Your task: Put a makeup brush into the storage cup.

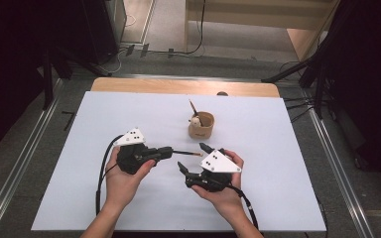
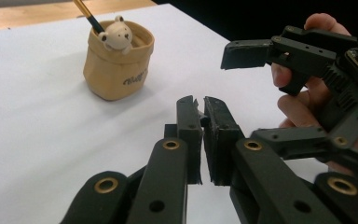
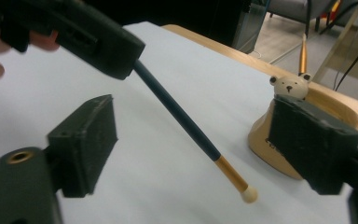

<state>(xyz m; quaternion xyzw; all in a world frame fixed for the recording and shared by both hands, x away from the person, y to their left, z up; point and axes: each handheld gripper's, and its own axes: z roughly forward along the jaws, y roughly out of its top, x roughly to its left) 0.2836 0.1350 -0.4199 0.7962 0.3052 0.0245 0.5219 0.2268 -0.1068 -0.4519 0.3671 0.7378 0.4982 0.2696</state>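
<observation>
Left gripper point(image 1: 171, 151) is clamped on a dark pencil point(image 3: 186, 121), held level above the table point(image 1: 287, 198) near its centre. Right gripper point(image 1: 192, 157) gapes, empty. Likely handover (or potting): bear cup point(image 1: 201, 125) stands just beyond.

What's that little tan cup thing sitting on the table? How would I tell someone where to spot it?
Start at the white table and look toward its far side, just beyond the two hand-held grippers. There stands a small tan pen holder, shaped like a soft sack with dark lettering on its side. A little cream bear figure peeks over its rim beside one pencil.
</observation>
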